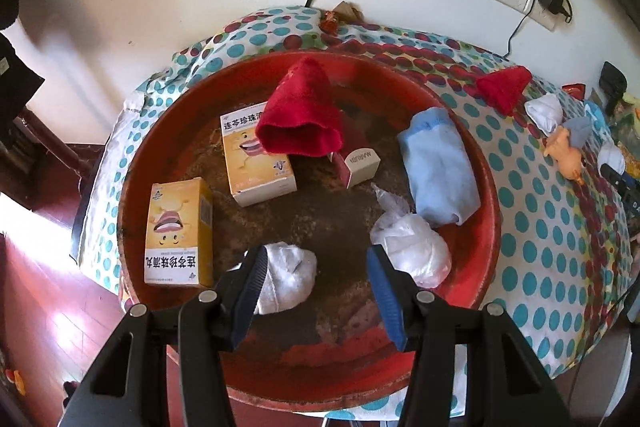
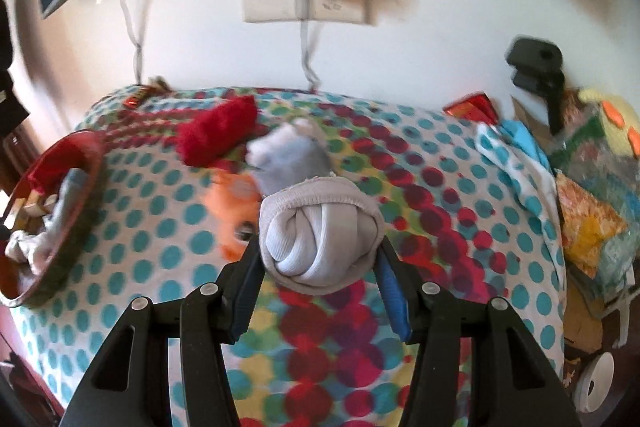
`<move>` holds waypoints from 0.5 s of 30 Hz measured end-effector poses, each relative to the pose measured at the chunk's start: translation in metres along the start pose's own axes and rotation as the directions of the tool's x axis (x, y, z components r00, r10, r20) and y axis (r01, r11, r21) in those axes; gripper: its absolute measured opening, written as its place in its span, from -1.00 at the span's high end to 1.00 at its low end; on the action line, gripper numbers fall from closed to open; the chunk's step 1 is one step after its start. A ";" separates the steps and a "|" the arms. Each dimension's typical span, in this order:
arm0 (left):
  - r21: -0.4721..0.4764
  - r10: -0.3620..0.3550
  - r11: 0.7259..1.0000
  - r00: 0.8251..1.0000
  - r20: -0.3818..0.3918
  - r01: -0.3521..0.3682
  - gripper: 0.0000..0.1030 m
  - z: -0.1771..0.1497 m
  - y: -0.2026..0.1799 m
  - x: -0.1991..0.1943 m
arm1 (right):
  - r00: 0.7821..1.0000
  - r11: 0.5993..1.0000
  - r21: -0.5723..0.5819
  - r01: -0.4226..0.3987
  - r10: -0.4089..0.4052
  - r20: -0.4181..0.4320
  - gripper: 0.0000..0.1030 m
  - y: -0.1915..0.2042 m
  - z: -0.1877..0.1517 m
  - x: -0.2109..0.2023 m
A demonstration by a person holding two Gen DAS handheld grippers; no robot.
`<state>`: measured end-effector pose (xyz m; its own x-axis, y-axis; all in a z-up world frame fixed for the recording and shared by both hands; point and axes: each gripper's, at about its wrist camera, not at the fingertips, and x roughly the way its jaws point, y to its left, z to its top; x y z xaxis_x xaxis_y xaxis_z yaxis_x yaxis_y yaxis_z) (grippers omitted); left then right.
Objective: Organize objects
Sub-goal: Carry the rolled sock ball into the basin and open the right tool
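Over the round red tray (image 1: 486, 227), the left gripper (image 1: 316, 267) hangs with jaws parted and nothing between them; a white sock ball (image 1: 286, 277) lies just beside its left pad. Two yellow medicine boxes (image 1: 180, 231), a red cloth (image 1: 300, 115), a light blue sock roll (image 1: 438, 167) and a crumpled plastic bag (image 1: 412, 251) also lie in the tray. At right, the right gripper (image 2: 320, 259) clamps a grey-white rolled sock (image 2: 320, 239) above the dotted tablecloth (image 2: 152, 227); behind it, blurred, sits what seems an orange toy (image 2: 234, 199).
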<state>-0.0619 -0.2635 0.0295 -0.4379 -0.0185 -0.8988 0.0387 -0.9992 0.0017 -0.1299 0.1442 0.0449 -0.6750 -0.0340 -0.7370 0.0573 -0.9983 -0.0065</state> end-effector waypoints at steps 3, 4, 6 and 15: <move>0.000 -0.005 1.000 1.000 -0.003 0.005 -0.03 -0.001 -0.001 -0.001 | 0.999 0.999 -0.037 -0.035 0.035 0.004 0.02 0.024 0.003 -0.003; 0.001 -0.007 1.000 1.000 -0.004 0.007 -0.03 -0.001 -0.001 -0.001 | 0.999 0.997 -0.048 -0.053 0.053 0.000 0.02 0.033 0.003 -0.004; 0.007 -0.007 1.000 1.000 -0.005 0.007 -0.03 -0.001 -0.003 -0.001 | 0.996 0.994 -0.063 -0.085 0.084 -0.009 0.02 0.049 0.003 -0.004; -0.016 0.011 1.000 1.000 -0.010 -0.011 -0.03 -0.001 0.000 -0.002 | 0.979 0.959 -0.193 -0.206 0.203 -0.031 0.02 0.134 -0.002 -0.012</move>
<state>-0.0601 -0.2636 0.0311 -0.4281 -0.0289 -0.9033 0.0574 -0.9983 0.0047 -0.1130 0.0105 0.0518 -0.6258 -0.2347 -0.7439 0.3354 -0.9419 0.0151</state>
